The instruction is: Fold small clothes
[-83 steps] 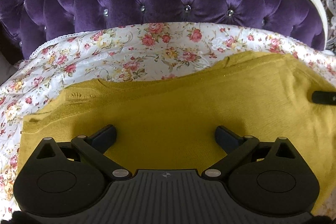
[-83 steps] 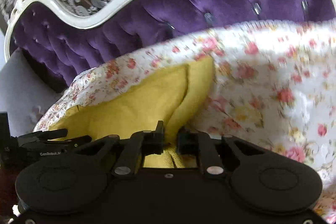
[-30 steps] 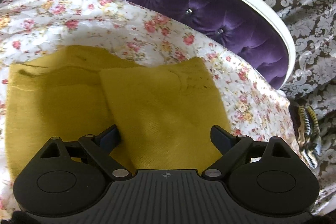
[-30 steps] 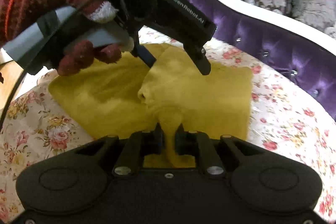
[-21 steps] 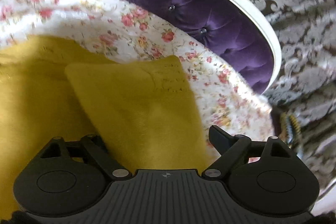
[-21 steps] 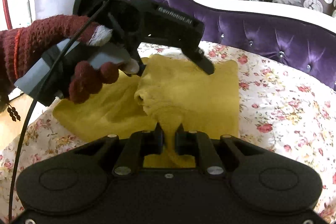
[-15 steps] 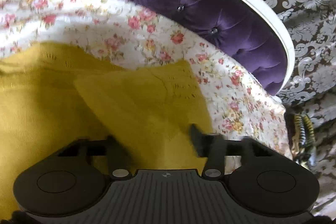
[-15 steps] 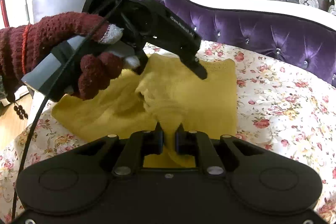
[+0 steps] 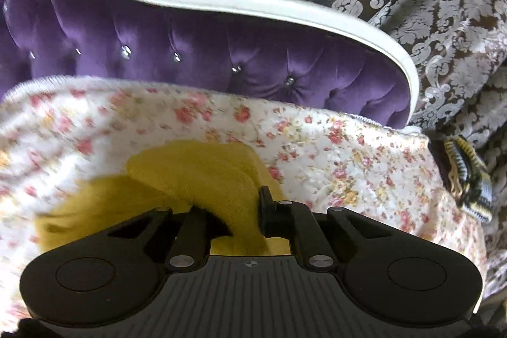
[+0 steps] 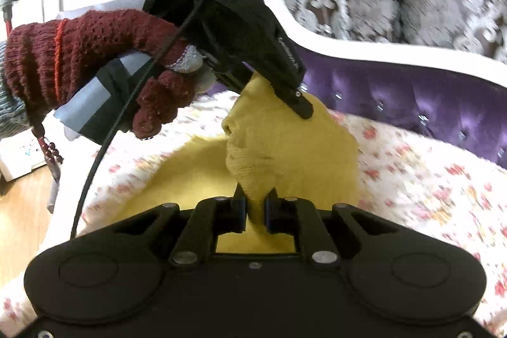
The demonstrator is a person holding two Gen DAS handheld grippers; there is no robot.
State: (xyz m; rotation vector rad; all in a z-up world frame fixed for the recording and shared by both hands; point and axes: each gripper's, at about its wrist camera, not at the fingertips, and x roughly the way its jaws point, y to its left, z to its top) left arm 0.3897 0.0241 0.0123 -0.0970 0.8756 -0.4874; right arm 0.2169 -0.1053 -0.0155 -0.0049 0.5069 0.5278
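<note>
- Together, both grippers lift one edge of the yellow knit top [image 10: 285,148], which lies on the flowered bedspread [image 9: 348,154] in front of the purple headboard [image 9: 253,65].
- Left gripper [image 9: 234,211]: jaws closing on a bunched fold of the top, cloth plainly between them; a gloved hand [image 10: 95,65] carries it.
- Right gripper [image 10: 255,211]: jaws clamped together on a pinch of the same edge.
- Technique, as judged: keep the two pinches level and well apart so the raised edge stays taut, then carry it over the flat part and lower it evenly.
- Orientation: the top's long axis appears to run left to right across the bed; which end is the neck cannot be told.
</note>
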